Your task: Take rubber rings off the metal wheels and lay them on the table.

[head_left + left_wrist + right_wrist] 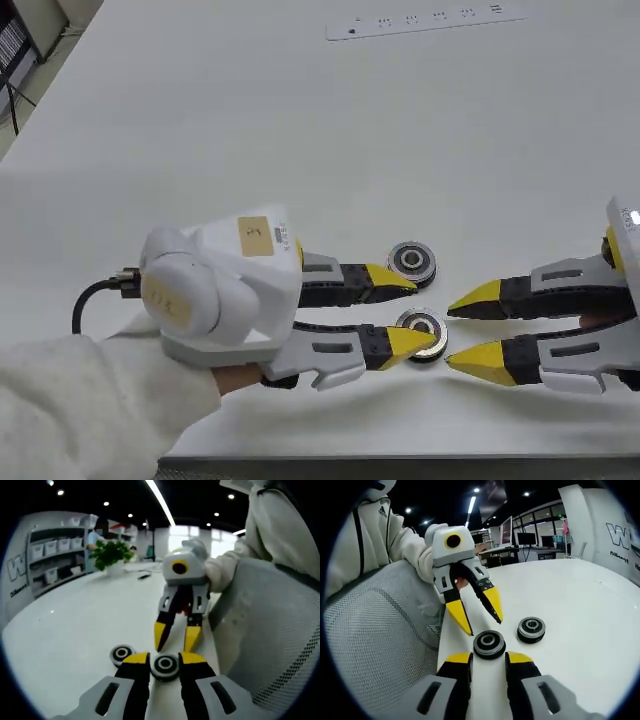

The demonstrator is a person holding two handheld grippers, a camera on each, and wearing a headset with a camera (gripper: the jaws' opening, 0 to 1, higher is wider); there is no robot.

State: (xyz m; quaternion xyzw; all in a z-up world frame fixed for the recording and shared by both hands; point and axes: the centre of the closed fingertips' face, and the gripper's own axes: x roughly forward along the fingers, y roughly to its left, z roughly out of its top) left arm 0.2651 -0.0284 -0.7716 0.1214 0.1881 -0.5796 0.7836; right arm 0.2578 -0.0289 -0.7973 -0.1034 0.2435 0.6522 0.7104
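**Two grippers, one wheel between them**

At the desk's (250, 130) near edge, the left gripper (408, 312) has its jaws spread around a rubber-ringed metal wheel (424, 326); contact, can't tell. The right gripper (457, 334) faces it, also spread, tips just short. A second ringed wheel (411, 260) lies just beyond. Power strip (425, 20) far back, mesh chair (380, 630) alongside.

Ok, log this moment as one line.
left gripper open, jaws flanking near wheel | right gripper open, facing it | far wheel apart on table
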